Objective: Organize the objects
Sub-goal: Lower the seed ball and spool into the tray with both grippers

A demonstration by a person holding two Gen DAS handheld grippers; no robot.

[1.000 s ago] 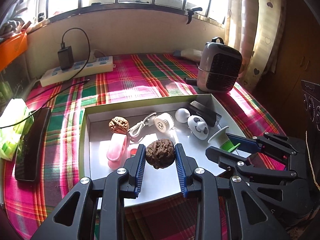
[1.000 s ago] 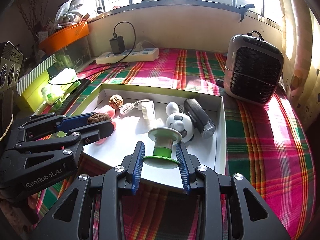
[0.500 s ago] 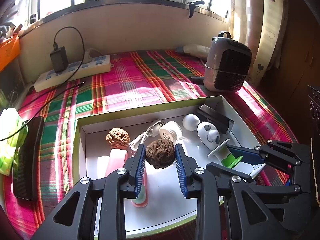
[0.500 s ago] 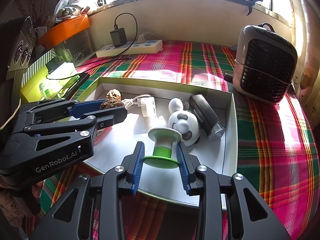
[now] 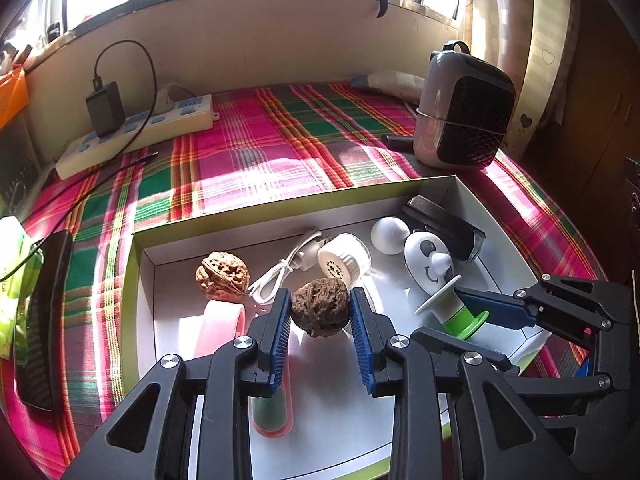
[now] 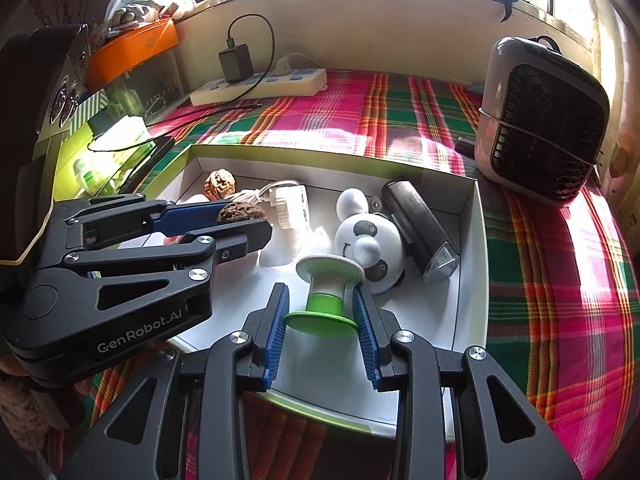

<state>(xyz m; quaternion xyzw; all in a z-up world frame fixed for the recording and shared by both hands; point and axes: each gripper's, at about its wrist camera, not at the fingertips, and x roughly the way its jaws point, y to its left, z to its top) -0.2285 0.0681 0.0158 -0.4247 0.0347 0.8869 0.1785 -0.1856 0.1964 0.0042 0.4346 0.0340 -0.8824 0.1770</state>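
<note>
A plaid cloth [image 5: 256, 148] in pink and green covers the bench. On it sits a shallow white box [image 5: 516, 252], with a grey heater [image 5: 464, 108] beyond its far corner. The left tool [image 5: 320, 312] is closed on a dark walnut [image 5: 319, 312] held above the box floor. The right tool [image 6: 322, 316] grips a green and white spool [image 6: 325, 292], also over the box, just beside a panda toy [image 6: 370, 240]. A second walnut [image 5: 222, 276] lies inside the box.
</note>
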